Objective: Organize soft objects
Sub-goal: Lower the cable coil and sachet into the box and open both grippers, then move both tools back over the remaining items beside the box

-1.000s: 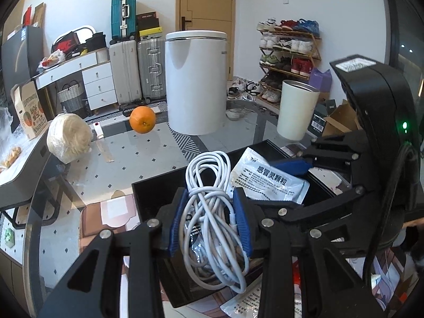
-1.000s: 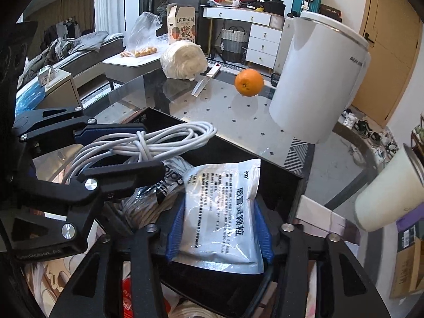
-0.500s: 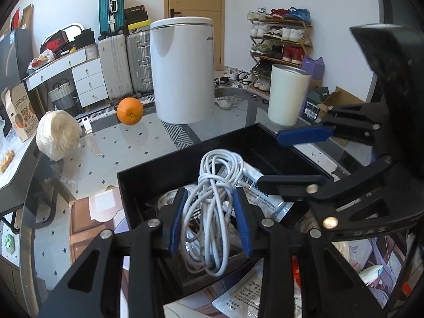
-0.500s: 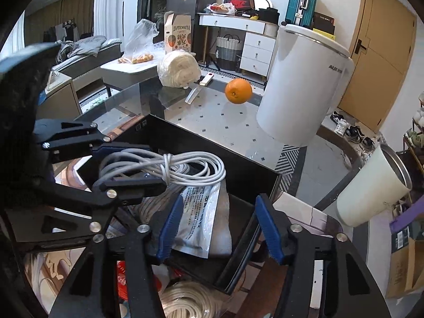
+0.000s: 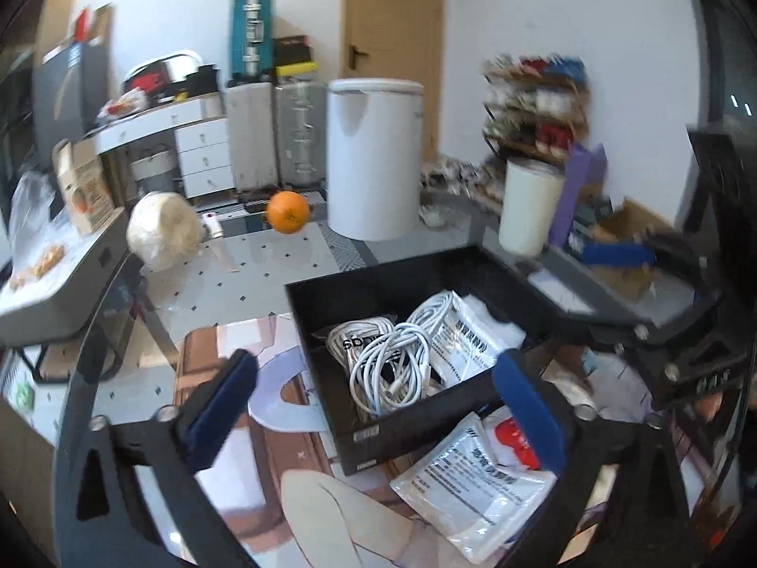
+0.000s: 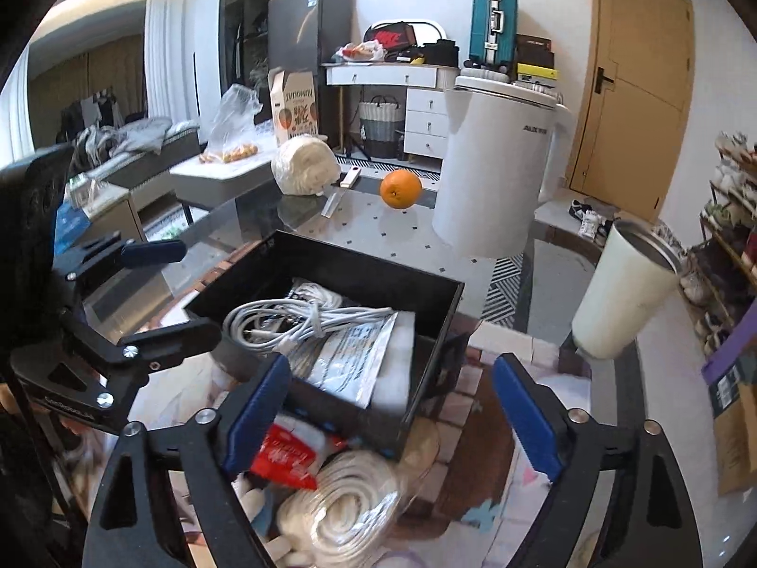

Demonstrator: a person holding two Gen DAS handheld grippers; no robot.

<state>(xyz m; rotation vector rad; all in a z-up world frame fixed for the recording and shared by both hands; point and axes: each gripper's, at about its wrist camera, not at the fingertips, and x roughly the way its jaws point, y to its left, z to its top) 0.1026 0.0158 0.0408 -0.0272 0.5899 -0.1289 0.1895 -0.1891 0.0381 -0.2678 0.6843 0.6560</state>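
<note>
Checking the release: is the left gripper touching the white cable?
Apart. The left wrist view shows the left gripper opening, with the white cable lying in the black box beyond its pads.

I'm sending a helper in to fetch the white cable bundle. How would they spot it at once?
Find the black box on the glass table, nearer than the tall white bin. The white cable bundle lies inside it, beside a silvery printed packet. It is the only loose, looped cord there; the packet is flat.

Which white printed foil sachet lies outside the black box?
The white printed foil sachet on the mat before the black box; the other sachet lies inside, beside the white cable.
</note>
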